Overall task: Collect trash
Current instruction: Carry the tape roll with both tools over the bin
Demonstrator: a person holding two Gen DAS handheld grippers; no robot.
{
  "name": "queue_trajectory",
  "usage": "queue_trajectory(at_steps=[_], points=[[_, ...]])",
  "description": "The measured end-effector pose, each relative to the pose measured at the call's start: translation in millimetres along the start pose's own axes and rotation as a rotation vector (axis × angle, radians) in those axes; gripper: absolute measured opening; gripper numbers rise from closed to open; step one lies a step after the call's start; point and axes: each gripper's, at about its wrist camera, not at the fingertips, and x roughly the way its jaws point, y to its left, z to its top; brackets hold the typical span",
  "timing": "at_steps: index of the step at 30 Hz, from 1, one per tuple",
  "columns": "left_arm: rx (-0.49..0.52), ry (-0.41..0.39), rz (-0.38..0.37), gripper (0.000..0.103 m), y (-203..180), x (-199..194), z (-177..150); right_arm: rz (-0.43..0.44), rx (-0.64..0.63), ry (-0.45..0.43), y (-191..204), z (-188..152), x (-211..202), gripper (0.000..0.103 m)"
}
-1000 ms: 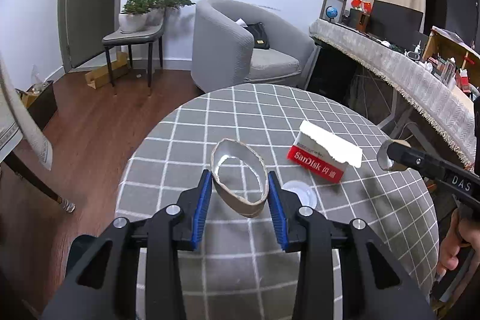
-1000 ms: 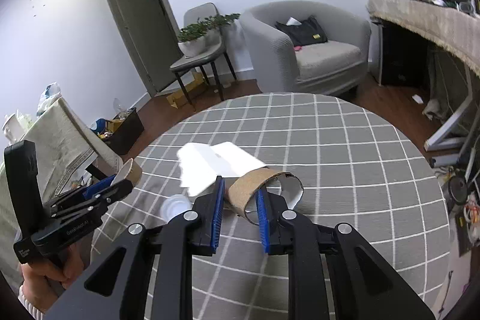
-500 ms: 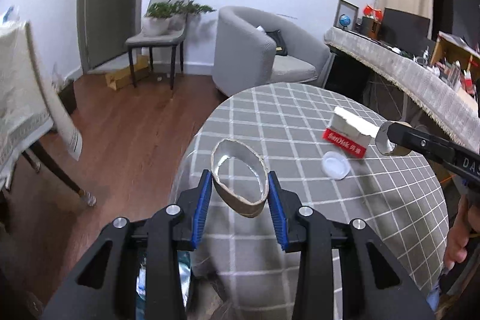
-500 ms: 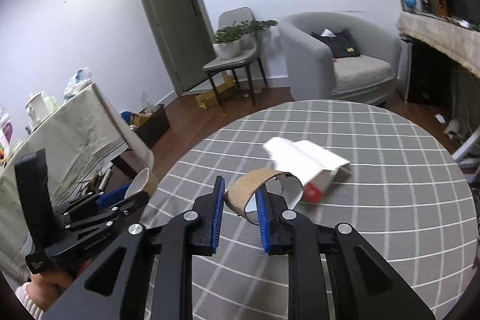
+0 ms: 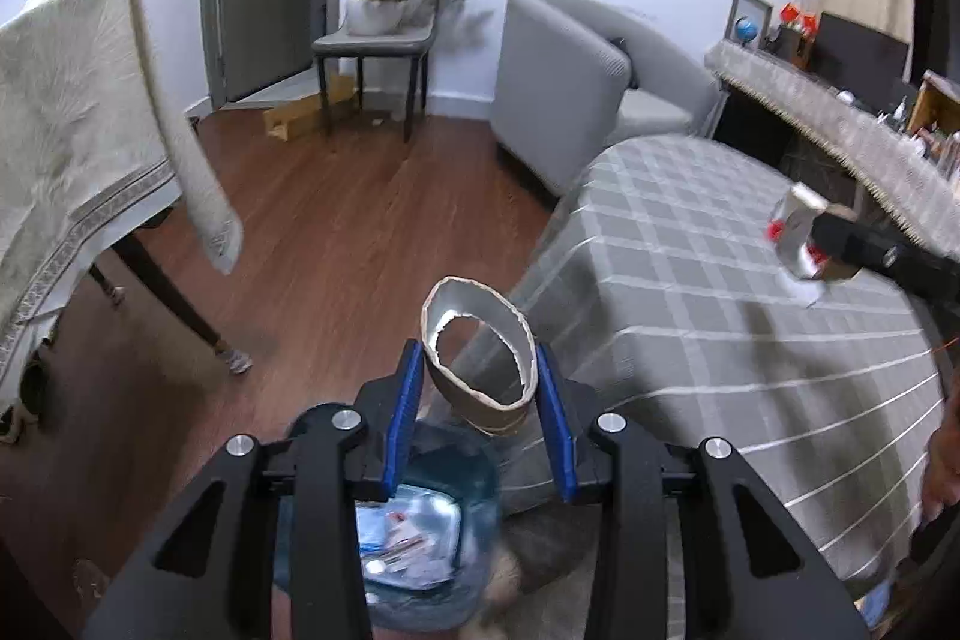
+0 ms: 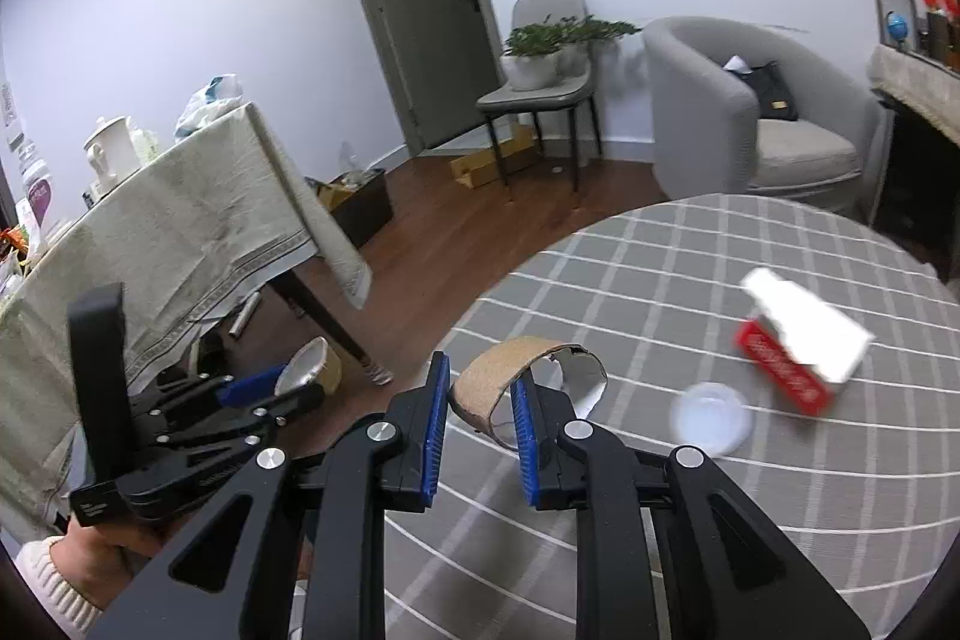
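My left gripper [image 5: 479, 370] is shut on a squashed cardboard ring [image 5: 480, 358] with a silvery inner face. It hangs past the table's left edge, above a trash bin [image 5: 414, 532] lined with a blue bag that holds scraps. My right gripper [image 6: 480, 382] is shut on a torn cardboard ring [image 6: 510, 370] over the table's left rim. On the grey checked tablecloth [image 6: 690, 280] lie a red and white box [image 6: 792, 346] and a round white lid [image 6: 711, 418]. In the right wrist view the left gripper [image 6: 288, 391] shows at the lower left, held by a hand.
A second table under a beige cloth [image 5: 72, 130] stands to the left, one leg [image 5: 174, 304] near the bin. Wooden floor [image 5: 336, 232] lies between them. Behind are a grey armchair [image 5: 576, 82], a chair with a potted plant [image 5: 384, 22] and a long sideboard [image 5: 840, 130].
Both grippers have swung left with their rings. The left one went from over the table to above the bin, which has come into view. The box and lid now lie further right.
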Motion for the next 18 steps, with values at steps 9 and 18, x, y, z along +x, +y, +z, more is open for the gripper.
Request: queue_trajectory(at_steps=[9,18], points=[[-0.046,0.138,0.046,0.04,66.3,28.3,-34.7,0.075,-0.042,0.043,56.7,4.9,45.4,0.021],[-0.112,0.275,0.023,0.04,105.4,55.5,-72.2,0.117,-0.097,0.119,109.1,-2.9,91.1,0.021]])
